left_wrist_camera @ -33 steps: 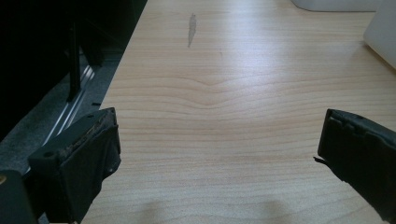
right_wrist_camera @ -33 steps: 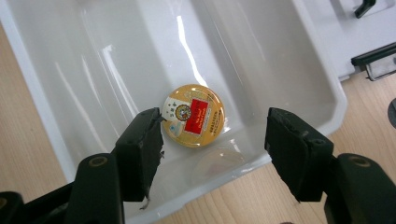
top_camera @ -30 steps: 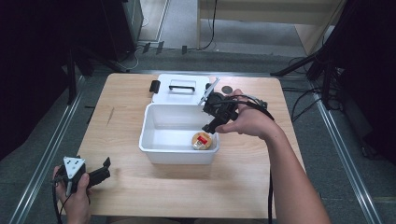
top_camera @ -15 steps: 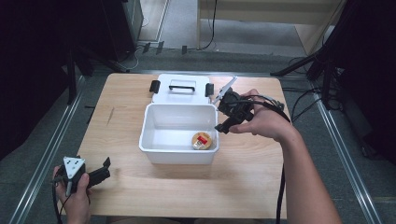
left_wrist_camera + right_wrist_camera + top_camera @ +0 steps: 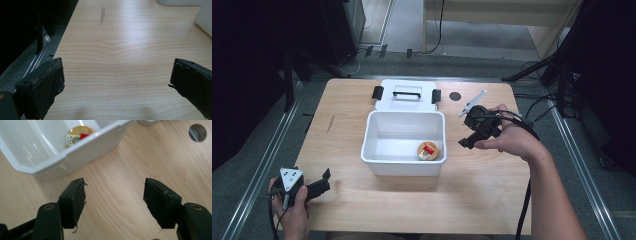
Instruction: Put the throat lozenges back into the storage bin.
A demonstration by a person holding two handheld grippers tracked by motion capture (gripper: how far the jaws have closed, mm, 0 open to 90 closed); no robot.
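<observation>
Where tub (image 5: 377, 130) sits, tin (image 5: 428, 151) inside.

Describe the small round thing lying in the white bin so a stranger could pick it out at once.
On the wooden table stands an open white bin, with its lid lying just behind it. The small round thing lies flat on the bin's floor, near the front right corner. It is a gold-rimmed disc with a white and red label, the one item in the bin.

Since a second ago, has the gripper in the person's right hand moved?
Yes. The right gripper has pulled out from over the white bin and now hovers over bare table beside its right wall, jaws empty.
</observation>
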